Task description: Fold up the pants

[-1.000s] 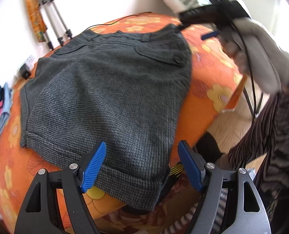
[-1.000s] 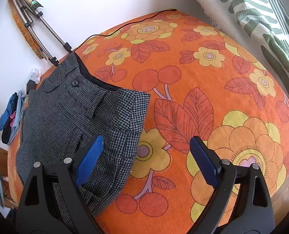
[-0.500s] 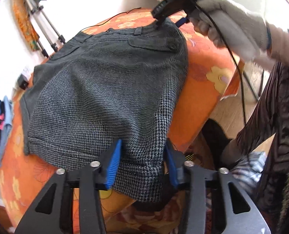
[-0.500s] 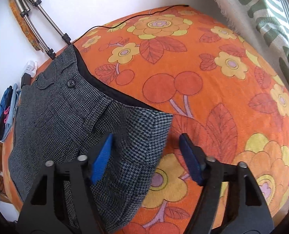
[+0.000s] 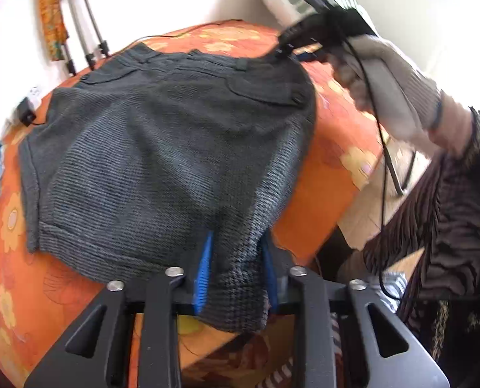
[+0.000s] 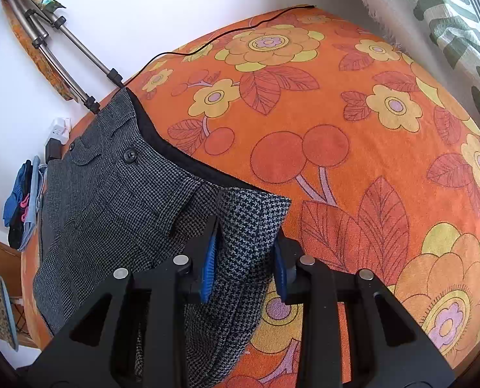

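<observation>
Both grippers, left gripper (image 5: 236,271) and right gripper (image 6: 244,263), clamp fingers on grey houndstooth pants (image 5: 162,161)

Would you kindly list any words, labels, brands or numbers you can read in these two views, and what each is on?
None can be read: the pants, the flowered cover and both grippers, left and right, carry no legible text.

We note a white wall (image 6: 142,6) behind an orange flower-print cover (image 6: 353,129). Metal tripod legs (image 6: 74,51) lean on the wall. A green-striped white cloth (image 6: 450,16) hangs at right. Pale wooden floor (image 5: 366,207) shows beyond the edge.
</observation>
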Tool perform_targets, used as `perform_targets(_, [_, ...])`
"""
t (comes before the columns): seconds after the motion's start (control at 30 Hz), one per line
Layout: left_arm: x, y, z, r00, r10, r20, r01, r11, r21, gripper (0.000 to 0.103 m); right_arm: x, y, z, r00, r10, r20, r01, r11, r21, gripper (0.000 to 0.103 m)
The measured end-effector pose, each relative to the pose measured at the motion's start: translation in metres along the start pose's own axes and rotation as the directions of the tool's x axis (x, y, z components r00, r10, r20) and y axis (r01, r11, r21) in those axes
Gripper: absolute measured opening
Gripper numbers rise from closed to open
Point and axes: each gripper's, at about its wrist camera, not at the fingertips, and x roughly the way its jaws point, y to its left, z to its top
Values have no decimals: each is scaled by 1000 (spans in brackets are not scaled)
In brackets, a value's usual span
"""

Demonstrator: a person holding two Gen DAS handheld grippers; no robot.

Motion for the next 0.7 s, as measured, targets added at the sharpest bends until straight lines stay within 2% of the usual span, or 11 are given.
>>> perform_targets(0.07, [1, -7, -5, 1000, -15, -13, 15, 1000, 8, 21, 0, -1, 0, 1000, 1, -3, -1, 1000, 2, 31])
perform_targets(0.23, [1, -19, -12, 1000, 27, -12, -27, 998, 53, 25, -2, -5, -1, 1000, 12, -1, -12, 1000, 6, 32])
perform_targets(0.43, [2, -32, -21, 996, 92, 4, -92, 987, 128, 35, -6, -12, -5, 1000, 10, -2, -10, 1000, 19, 43])
perform_targets(0.57, [4, -35, -25, 993, 120, 14, -121, 978, 169, 36, -7, -17, -8, 1000, 27, -16, -26, 999, 30, 48])
perform_targets(0.6, [4, -36, -25, 992, 125, 18, -126, 976, 178, 36, -8, -16, -10, 1000, 23, -15, -23, 999, 26, 48])
perform_targets(0.63, [5, -35, -25, 991, 134, 18, -135, 974, 181, 32, -9, -16, -11, 1000, 20, -15, -20, 1000, 24, 48])
perform_targets(0.7, [3, -31, -24, 994, 107, 22, -109, 980, 165, 19, -11, -16, -14, 999, 28, -19, -28, 999, 27, 48])
